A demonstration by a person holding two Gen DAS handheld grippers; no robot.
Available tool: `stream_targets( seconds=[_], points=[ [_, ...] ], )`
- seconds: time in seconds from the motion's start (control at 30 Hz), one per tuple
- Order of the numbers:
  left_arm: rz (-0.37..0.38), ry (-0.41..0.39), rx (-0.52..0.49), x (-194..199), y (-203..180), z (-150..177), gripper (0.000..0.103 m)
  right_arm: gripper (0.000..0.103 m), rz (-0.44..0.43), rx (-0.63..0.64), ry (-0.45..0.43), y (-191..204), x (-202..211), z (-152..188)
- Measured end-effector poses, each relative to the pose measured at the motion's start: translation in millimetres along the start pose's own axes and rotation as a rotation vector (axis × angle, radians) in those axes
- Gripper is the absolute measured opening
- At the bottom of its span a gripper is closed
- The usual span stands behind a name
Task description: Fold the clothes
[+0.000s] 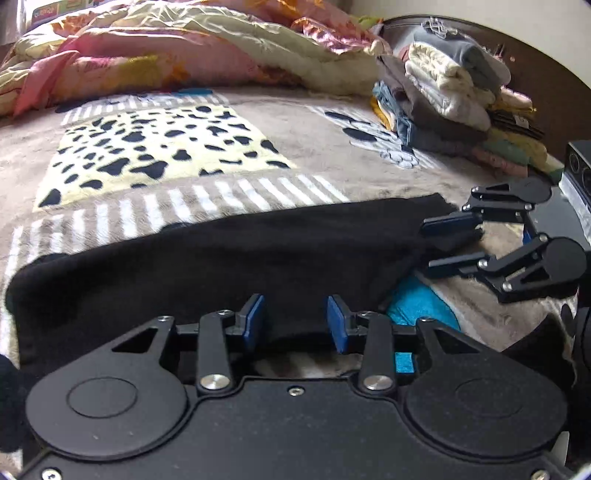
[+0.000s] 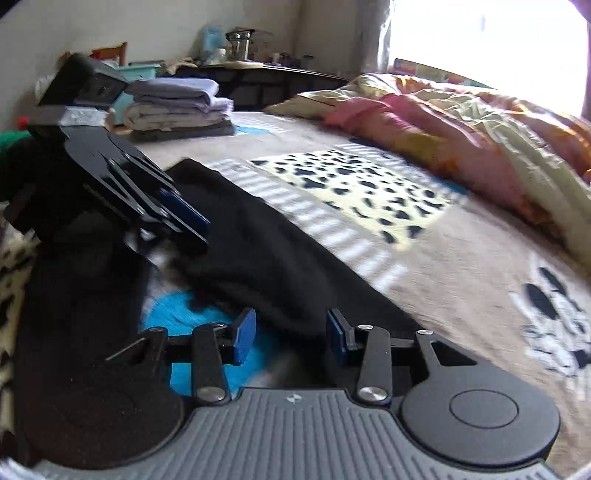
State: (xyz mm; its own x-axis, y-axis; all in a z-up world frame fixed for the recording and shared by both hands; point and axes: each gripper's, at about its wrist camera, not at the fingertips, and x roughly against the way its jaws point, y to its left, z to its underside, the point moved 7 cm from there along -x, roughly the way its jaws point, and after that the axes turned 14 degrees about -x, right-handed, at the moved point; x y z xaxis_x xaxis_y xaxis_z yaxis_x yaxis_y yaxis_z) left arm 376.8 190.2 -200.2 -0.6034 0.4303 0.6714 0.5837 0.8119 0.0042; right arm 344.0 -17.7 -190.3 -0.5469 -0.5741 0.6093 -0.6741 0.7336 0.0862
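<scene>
A black garment (image 1: 221, 258) lies flat on the patterned bed blanket (image 1: 314, 122) as a long band. In the left wrist view my left gripper (image 1: 295, 323) stands over its near edge, blue pads apart, with cloth lying between them and no visible pinch. My right gripper (image 1: 428, 244) is at the garment's right corner, jaws apart, the corner lying between the fingers. In the right wrist view the right gripper (image 2: 291, 338) is open over the end of the black garment (image 2: 277, 251). The left gripper (image 2: 184, 225) is over the garment's far end there.
A tall stack of folded clothes (image 1: 443, 92) sits at the far right of the bed. A crumpled floral quilt (image 1: 184, 48) runs along the back. Another folded pile (image 2: 177, 107) lies at the bed's far end, before a dark cluttered desk (image 2: 277, 77). A window (image 2: 480, 33) glares brightly.
</scene>
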Motion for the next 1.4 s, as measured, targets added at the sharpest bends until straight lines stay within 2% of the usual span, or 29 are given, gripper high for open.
stream_targets(
  seconds=[0.03,0.1,0.17,0.23,0.33,0.47,0.57,0.6,0.63,0.7,0.73,0.87,0.93,1.0,1.07,1.1,1.13,1.17,1.2,1.23,1.27,1.3,1.33,1.4],
  points=[
    [-0.01,0.014,-0.013,-2.6,-1.2,1.7,0.036,0.043,0.019,0.007,0.021,-7.3,0.2,4.5],
    [-0.015,0.026,-0.025,-2.1,-1.6,0.4,0.037,0.045,0.054,-0.012,0.122,-27.0,-2.1,19.8],
    [-0.013,0.034,-0.021,-0.5,-0.3,-0.5,0.037,0.045,0.025,-0.112,0.123,-48.2,10.3,21.7],
    [-0.004,0.029,-0.007,-1.2,2.0,0.2,0.037,0.045,0.055,-0.125,0.131,-62.5,21.9,22.5],
    [-0.007,0.027,-0.011,-3.1,0.4,0.7,0.037,0.044,0.028,-0.199,0.071,-71.3,31.5,13.5],
    [0.002,0.025,0.001,-3.1,1.9,1.5,0.037,0.044,-0.04,-0.269,-0.028,-56.5,20.0,-12.9],
    [0.009,0.025,0.007,-3.5,2.8,1.8,0.037,0.036,-0.106,-0.286,-0.072,-34.4,-4.4,-32.7],
    [0.012,0.024,0.01,-3.6,3.4,1.9,0.037,0.03,-0.104,-0.256,-0.06,-25.7,-14.3,-33.4],
    [0.015,0.023,0.013,-3.6,3.9,2.1,0.037,0.023,-0.075,-0.206,-0.009,-18.3,-26.4,-28.0],
    [0.022,0.017,0.022,-3.5,5.0,2.8,0.038,0.02,-0.001,-0.03,0.08,-6.3,-41.0,-9.5],
    [0.025,0.015,0.023,-3.4,5.3,3.1,0.038,0.02,-0.001,-0.016,0.072,-9.5,-32.5,-6.5],
    [0.03,0.009,0.025,-2.5,5.5,3.8,0.037,0.019,0.066,-0.077,0.133,-63.5,5.2,12.3],
    [0.03,0.007,0.027,-2.1,5.7,4.1,0.038,0.02,0.105,-0.162,0.136,-94.0,28.1,24.4],
    [0.03,0.007,0.028,-2.1,5.7,4.1,0.038,0.022,0.186,-0.239,0.092,-122.1,53.9,31.3],
    [0.029,0.008,0.03,-2.2,5.6,3.9,0.038,0.03,0.186,-0.442,-0.003,-145.7,74.4,33.5],
    [0.027,0.009,0.03,-2.3,5.4,3.9,0.038,0.045,0.174,-0.533,-0.036,-154.0,77.5,33.9],
    [0.025,0.01,0.03,-2.4,5.3,3.8,0.038,0.056,0.157,-0.598,-0.057,-158.5,74.4,33.5],
    [0.023,0.01,0.03,-2.5,5.2,3.8,0.038,0.056,0.124,-0.645,-0.068,-159.3,66.9,32.3],
    [0.022,0.011,0.03,-2.6,5.2,3.7,0.038,0.055,0.079,-0.67,-0.066,-156.2,56.0,30.7],
    [0.021,0.011,0.03,-2.5,5.4,3.8,0.038,0.036,0.043,-0.683,-0.056,-152.7,44.0,28.9],
    [0.021,0.011,0.031,-2.3,5.5,3.9,0.038,0.016,0.051,-0.648,-0.028,-148.1,30.3,26.2],
    [0.021,0.01,0.031,-2.2,5.6,3.9,0.038,0.007,0.112,-0.573,-0.007,-143.9,22.1,21.0],
    [0.021,0.01,0.032,-2.2,5.8,4.0,0.038,0.007,0.167,-0.512,0.009,-141.8,15.5,16.0],
    [0.021,0.01,0.03,-2.3,5.7,4.3,0.038,0.008,0.247,-0.47,0.009,-149.0,10.9,8.7]
  ],
)
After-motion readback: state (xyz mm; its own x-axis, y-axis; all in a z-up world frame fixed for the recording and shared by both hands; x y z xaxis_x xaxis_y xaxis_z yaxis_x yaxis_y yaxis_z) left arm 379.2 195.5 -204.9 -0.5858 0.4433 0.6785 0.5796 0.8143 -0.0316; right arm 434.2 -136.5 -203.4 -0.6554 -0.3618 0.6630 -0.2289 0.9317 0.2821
